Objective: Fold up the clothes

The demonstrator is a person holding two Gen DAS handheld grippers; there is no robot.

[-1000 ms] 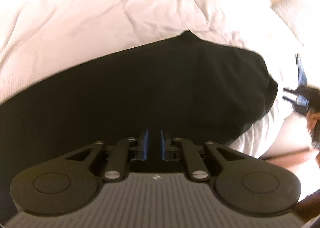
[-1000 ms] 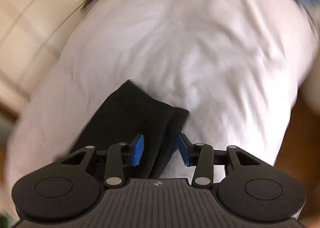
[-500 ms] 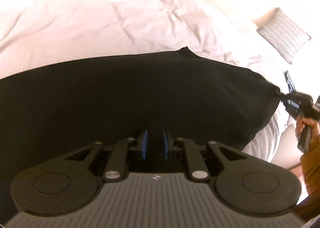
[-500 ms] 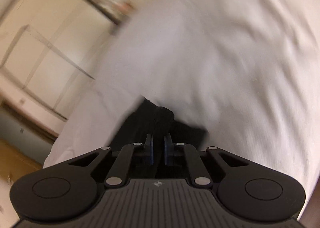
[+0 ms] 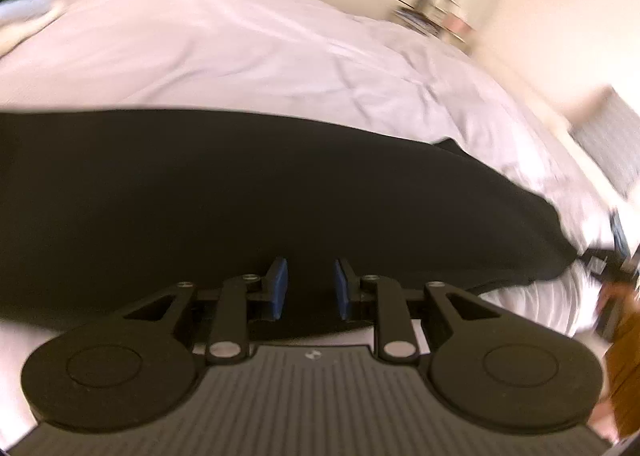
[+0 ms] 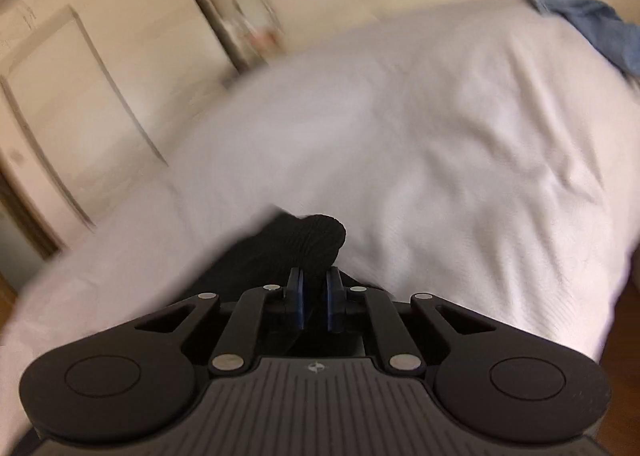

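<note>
Landmark: white bed cover [image 5: 248, 48], creased, filling the upper half of both wrist views; all places below are given against it.
Task thing: black garment [image 5: 248, 192], stretched as a wide dark band across the near part of the bed cover, its far edge drawn almost straight.
Left gripper [image 5: 309, 288]: blue pads parted, with black cloth showing in the gap; whether the pads bear on the cloth cannot be told.
Right gripper [image 6: 314, 304]: pads drawn close on a bunched corner of the garment [image 6: 316, 240], which stands up ahead of the fingertips over the bed cover.
Handling, judged: soft, light and limp; the corner crumples in the grip and shows a fine ribbed knit. Nothing fragile. Slack cloth will sag and wrinkle unless kept taut between two holds.
Where to hold, judged: at corners or along a hem, pinching through all layers; a hold in mid-panel would only gather cloth.
Risk, judged: a thin edge may slide out of a loose pinch.
Other cloth: blue garment [image 6: 592, 24], at the far right edge of the bed cover.
Image quality: motion blur in both views.
</note>
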